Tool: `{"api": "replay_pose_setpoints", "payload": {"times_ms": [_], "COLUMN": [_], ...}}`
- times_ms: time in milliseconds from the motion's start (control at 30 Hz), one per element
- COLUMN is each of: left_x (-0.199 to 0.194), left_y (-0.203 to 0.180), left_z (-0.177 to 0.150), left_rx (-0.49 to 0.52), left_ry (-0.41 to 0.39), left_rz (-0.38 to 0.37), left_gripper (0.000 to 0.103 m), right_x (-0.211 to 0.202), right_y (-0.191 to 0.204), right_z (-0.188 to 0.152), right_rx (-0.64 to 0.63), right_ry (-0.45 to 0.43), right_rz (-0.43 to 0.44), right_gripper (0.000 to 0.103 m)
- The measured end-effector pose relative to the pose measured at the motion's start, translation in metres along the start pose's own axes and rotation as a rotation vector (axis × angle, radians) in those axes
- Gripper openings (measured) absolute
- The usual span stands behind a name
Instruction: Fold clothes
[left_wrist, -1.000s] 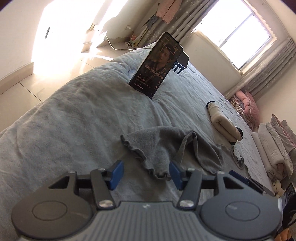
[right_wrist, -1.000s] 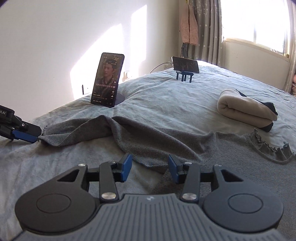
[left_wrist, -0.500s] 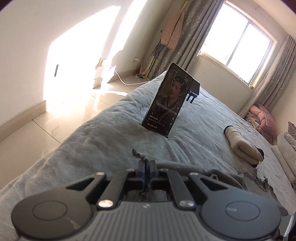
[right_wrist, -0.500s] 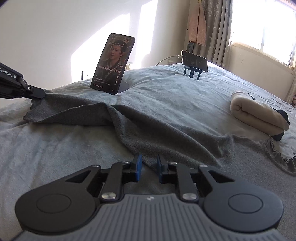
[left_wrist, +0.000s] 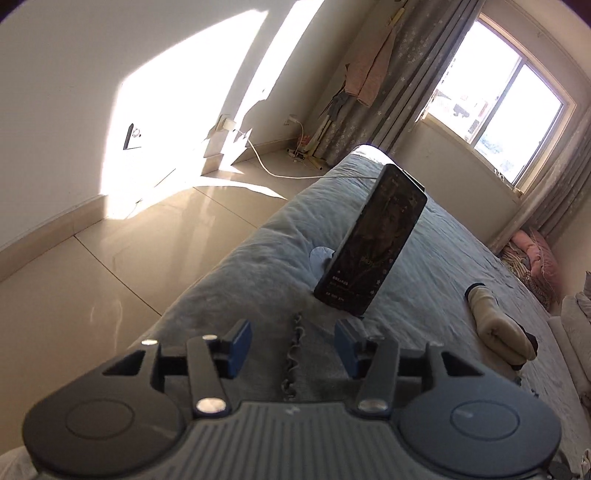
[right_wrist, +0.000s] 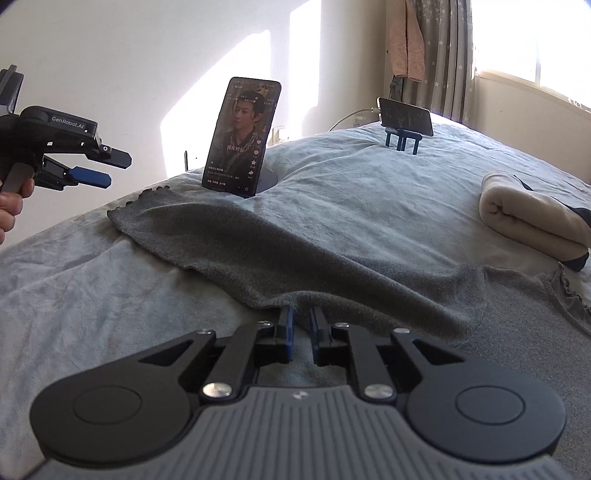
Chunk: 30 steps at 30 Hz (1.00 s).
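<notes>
Lying spread on the bed (right_wrist: 92, 302) is one grey garment (right_wrist: 295, 251), beside two propped phones and one rolled towel (right_wrist: 532, 218). The left gripper (right_wrist: 107, 170) hovers spread above its frilled corner; the right gripper (right_wrist: 300, 325) pinches its near edge.

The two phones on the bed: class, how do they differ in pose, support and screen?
The nearer phone stands upright in portrait; the farther phone lies sideways in landscape. The nearer phone rests on a round disc base; the farther phone sits on a blue legged stand. The nearer phone's screen shows a man's face; the farther phone's screen is too glared to read, and a cable runs to it. Both stand on the grey bed cover.
</notes>
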<state>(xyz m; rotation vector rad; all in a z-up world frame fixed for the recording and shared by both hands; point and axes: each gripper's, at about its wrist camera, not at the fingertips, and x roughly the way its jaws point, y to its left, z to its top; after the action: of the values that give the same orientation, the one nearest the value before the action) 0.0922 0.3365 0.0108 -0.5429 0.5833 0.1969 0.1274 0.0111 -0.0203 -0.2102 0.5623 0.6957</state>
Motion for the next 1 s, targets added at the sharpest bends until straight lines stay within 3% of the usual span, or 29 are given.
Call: {"api": "replay_pose_setpoints", "payload": {"times_ms": [100, 200, 300, 333, 367, 400, 467, 500, 567, 633, 733, 833, 900, 933, 1000], "left_x": [-0.003, -0.002, 0.004, 0.008, 0.013, 0.017, 0.017, 0.012, -0.003, -0.015, -0.025, -0.013, -0.008, -0.011, -0.016], "left_y": [0.002, 0.004, 0.001, -0.001, -0.003, -0.005, -0.007, -0.008, -0.012, -0.016, -0.019, -0.015, -0.006, -0.002, 0.006], "left_z": [-0.014, -0.027, -0.035, -0.037, -0.038, -0.039, -0.039, -0.037, -0.032, -0.026, -0.025, -0.031, -0.035, -0.034, -0.029], "left_rx": [-0.014, -0.066, -0.086, -0.079, -0.065, -0.052, -0.050, -0.049, -0.036, -0.020, 0.048, 0.147, 0.152, 0.138, 0.100], "left_ry": [0.049, 0.088, 0.090, 0.083, 0.083, 0.082, 0.058, 0.032, -0.030, -0.043, 0.008, 0.160, 0.194, 0.170, 0.114], "left_rz": [-0.019, -0.058, -0.062, -0.044, -0.023, -0.004, 0.014, 0.013, 0.001, -0.006, 0.012, 0.025, 0.020, 0.010, -0.007], "left_gripper": [0.051, 0.048, 0.036, 0.023, 0.001, 0.001, 0.001, 0.001, 0.001, 0.001, 0.001, 0.002, 0.006, 0.012, 0.044], "right_x": [-0.002, 0.000, 0.006, 0.009, 0.011, 0.012, 0.013, 0.013, 0.012, 0.010, 0.007, 0.005, 0.003, 0.003, 0.001], "right_y": [0.004, 0.008, 0.013, 0.014, 0.014, 0.014, 0.012, 0.011, 0.010, 0.010, 0.008, 0.007, 0.006, 0.006, 0.005], "right_z": [0.000, -0.001, -0.004, -0.005, -0.006, -0.008, -0.009, -0.009, -0.008, -0.006, -0.005, -0.003, -0.002, -0.001, 0.000], "right_rx": [-0.022, -0.058, -0.109, -0.123, -0.134, -0.140, -0.140, -0.135, -0.129, -0.123, -0.113, -0.103, -0.097, -0.094, -0.087], "right_ry": [-0.020, -0.035, -0.027, -0.019, -0.010, -0.006, -0.002, 0.001, 0.022, 0.044, 0.076, 0.108, 0.129, 0.140, 0.161], "right_rz": [-0.002, -0.031, -0.078, -0.091, -0.102, -0.107, -0.106, -0.098, -0.061, -0.025, 0.030, 0.085, 0.121, 0.140, 0.176], "right_gripper": [0.047, 0.047, 0.047, 0.047, 0.047, 0.042, 0.020, 0.001, 0.000, 0.000, 0.000, 0.000, 0.000, 0.001, 0.010]}}
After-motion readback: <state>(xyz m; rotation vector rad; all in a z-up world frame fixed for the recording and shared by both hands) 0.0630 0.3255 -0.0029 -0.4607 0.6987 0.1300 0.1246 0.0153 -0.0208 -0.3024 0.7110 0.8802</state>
